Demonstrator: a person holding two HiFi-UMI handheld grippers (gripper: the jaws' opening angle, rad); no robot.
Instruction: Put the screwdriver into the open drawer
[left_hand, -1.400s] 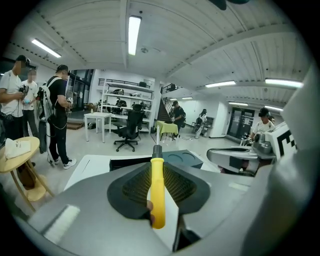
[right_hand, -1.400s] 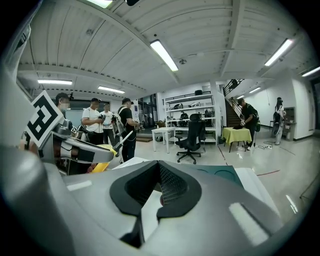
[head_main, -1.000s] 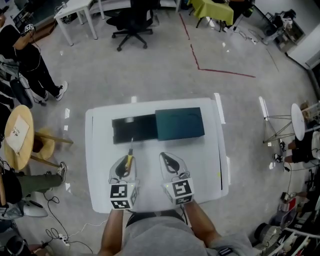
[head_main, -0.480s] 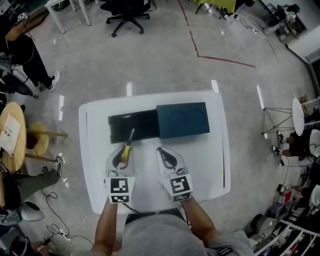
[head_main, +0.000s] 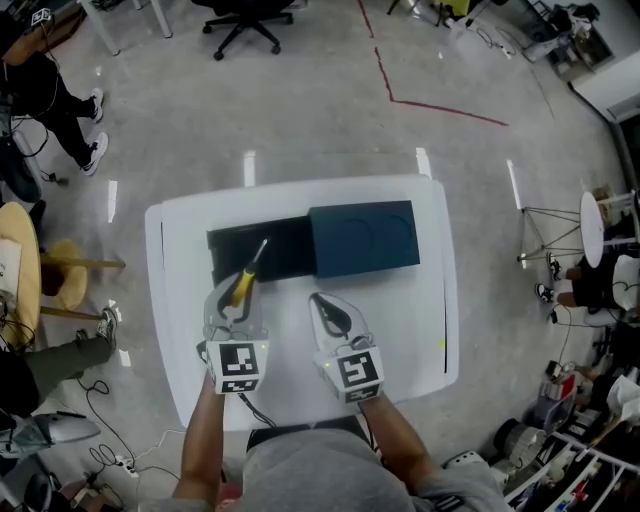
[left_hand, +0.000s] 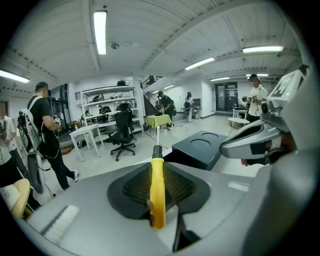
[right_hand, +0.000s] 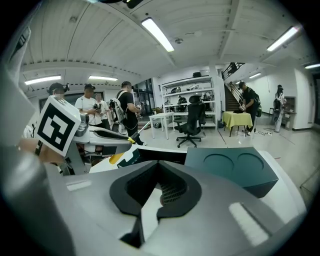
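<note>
**Head view.** A white table (head_main: 400, 330) fills the middle of the frame. On its upper half sits a dark teal cabinet (head_main: 363, 238), with its open drawer (head_main: 228, 252) pulled out toward the left. At the lower left of the table the left gripper (head_main: 234, 298) clasps a yellow-handled screwdriver (head_main: 243, 283) by the handle. The steel shaft slants up and to the right, and its tip shows over the front part of the drawer. Whether the tip touches the drawer cannot be told. Just to the right, the right gripper (head_main: 326, 308) is over bare table below the cabinet. A black office chair (head_main: 238, 18) stands on the floor at the top edge.

**Left gripper view.** The jaws are clenched on the screwdriver (left_hand: 157, 180). The yellow handle runs up the centre of the frame between the dark ribbed pads, and the black collar and thin shaft stick out past them. The cabinet (left_hand: 202, 150) lies right of the shaft. The right gripper (left_hand: 252, 140) reaches in from the right edge. A person in black (left_hand: 47, 135) stands at the left.

**Right gripper view.** The right gripper (right_hand: 152, 200) is released. A narrow gap between its dark pads shows only white table, and nothing is in it. The drawer's dark interior (right_hand: 160, 156) lies straight ahead, with the cabinet (right_hand: 235, 167) to its right. At the left edge the left gripper (right_hand: 95, 136) holds the screwdriver (right_hand: 116, 157), whose tip rises toward the upper right, near the left end of the drawer.
</note>
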